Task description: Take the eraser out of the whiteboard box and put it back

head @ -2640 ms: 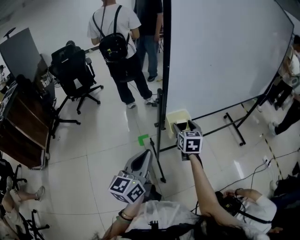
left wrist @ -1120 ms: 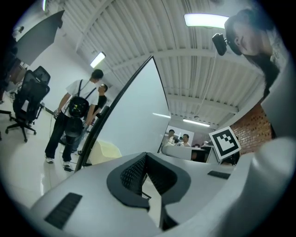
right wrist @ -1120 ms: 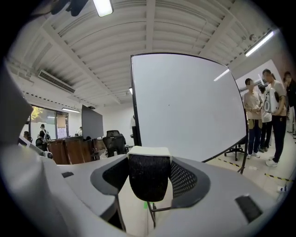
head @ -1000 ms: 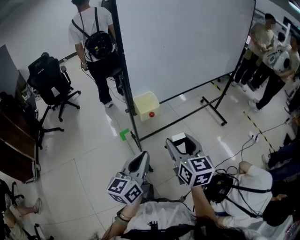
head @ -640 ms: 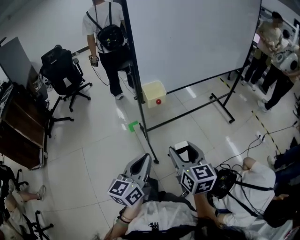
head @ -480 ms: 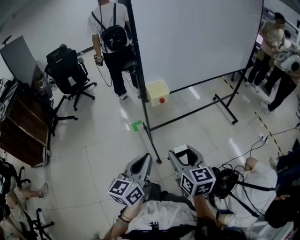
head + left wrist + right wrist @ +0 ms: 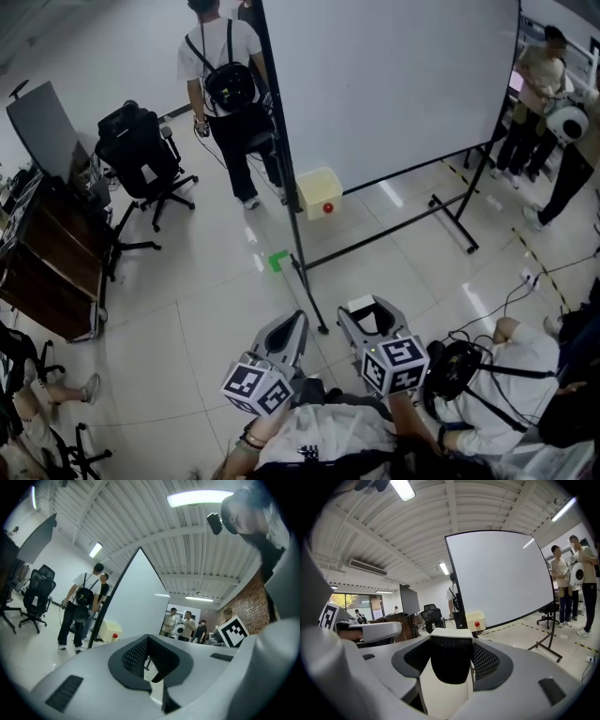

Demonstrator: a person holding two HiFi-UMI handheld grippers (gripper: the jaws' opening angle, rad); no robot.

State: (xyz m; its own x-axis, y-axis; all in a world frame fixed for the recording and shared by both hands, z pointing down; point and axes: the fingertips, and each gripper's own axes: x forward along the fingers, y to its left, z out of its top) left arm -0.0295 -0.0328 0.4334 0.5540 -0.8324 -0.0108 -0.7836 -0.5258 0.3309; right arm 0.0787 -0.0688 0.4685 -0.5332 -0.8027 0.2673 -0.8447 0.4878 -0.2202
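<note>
Right gripper, nearest: jaws set wide, clamped on the eraser, which has a black body and a white top. Left gripper, beside it: jaws pressed together, empty. Farther off, the pale yellow whiteboard box hangs low on the whiteboard frame, well apart from the eraser.

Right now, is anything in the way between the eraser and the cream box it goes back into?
Nothing visible does. The eraser sits in the right gripper, and only bare floor lies between it and the box on the whiteboard stand; the stand's foot runs low, to the left.
</note>
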